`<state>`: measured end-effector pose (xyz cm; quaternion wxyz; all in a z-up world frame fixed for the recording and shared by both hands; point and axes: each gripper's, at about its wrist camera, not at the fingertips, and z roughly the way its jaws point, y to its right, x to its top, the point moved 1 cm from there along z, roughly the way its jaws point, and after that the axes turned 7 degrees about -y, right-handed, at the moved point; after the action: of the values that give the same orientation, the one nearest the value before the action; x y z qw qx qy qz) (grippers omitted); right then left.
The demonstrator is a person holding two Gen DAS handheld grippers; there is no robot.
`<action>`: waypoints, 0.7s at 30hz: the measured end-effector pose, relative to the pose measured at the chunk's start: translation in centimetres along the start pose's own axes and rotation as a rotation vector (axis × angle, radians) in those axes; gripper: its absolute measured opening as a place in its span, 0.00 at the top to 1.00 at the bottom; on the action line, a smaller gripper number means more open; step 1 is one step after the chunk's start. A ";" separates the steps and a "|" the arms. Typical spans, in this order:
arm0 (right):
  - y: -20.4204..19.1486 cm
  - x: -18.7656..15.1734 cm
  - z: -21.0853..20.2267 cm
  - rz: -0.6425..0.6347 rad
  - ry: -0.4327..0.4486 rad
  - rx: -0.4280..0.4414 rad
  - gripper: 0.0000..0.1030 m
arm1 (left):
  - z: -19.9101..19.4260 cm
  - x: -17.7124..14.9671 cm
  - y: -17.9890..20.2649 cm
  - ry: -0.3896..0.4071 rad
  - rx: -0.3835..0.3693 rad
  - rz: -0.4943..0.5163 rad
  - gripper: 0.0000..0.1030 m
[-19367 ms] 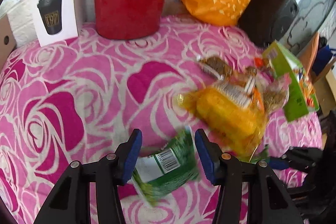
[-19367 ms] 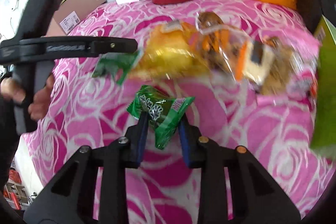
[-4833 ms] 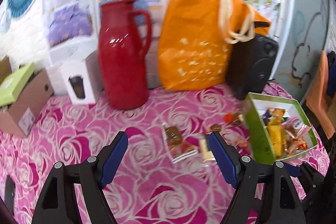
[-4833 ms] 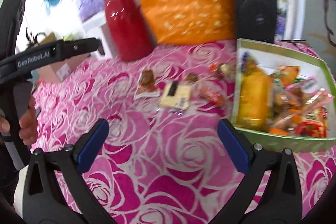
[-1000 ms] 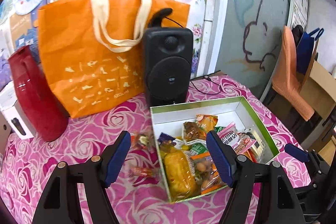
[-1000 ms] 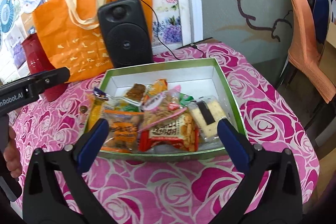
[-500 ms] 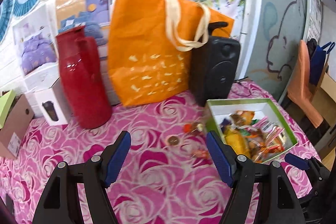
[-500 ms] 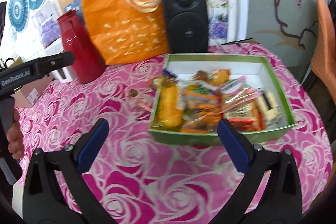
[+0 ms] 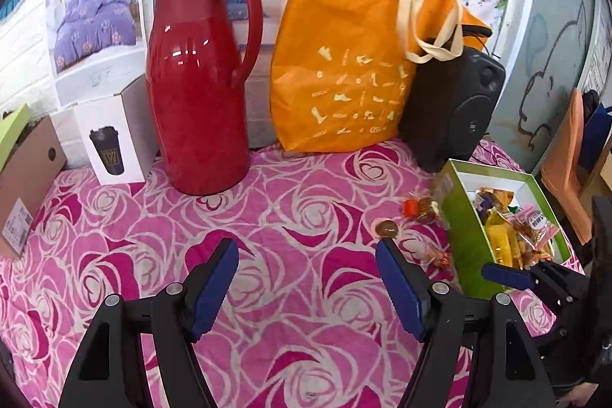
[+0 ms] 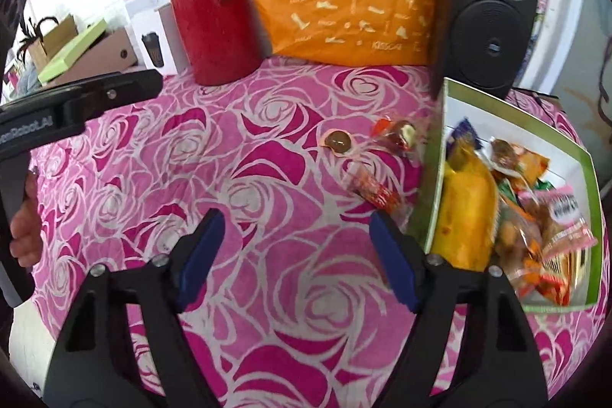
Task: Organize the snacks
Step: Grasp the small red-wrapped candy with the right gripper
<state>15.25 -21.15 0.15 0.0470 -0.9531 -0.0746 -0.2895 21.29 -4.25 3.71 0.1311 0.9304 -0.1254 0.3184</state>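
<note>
Snacks fill most of the green box (image 10: 436, 186) at the right of the right wrist frame: a yellow packet (image 10: 464, 201), a pink-labelled bag (image 10: 566, 213) and others lie inside. By my reckoning the job is nearly done. Left on the rose-patterned desk (image 10: 267, 255), just beside the box, are a round brown sweet (image 10: 338, 141), a wrapped candy pair (image 10: 396, 132) and an orange-red wrapper (image 10: 373, 190). The left hand-held gripper (image 9: 308, 274) and the right hand-held gripper (image 10: 294, 247) both gape wide, holding nothing. Half a second ago both views sat farther back; now the loose sweets are closer, centre right. The two flat packets lying out a few seconds back are gone from the cloth.
</note>
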 end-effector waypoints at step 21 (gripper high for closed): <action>3.6 2.3 6.1 -0.203 -0.154 -0.237 0.82 | 7.6 2.2 2.0 -0.088 -0.129 0.057 0.29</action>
<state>21.10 -23.66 -3.80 -0.1009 -0.9589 -0.1391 -0.2258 26.62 -8.91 -0.42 0.1759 0.9293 -0.1777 0.2719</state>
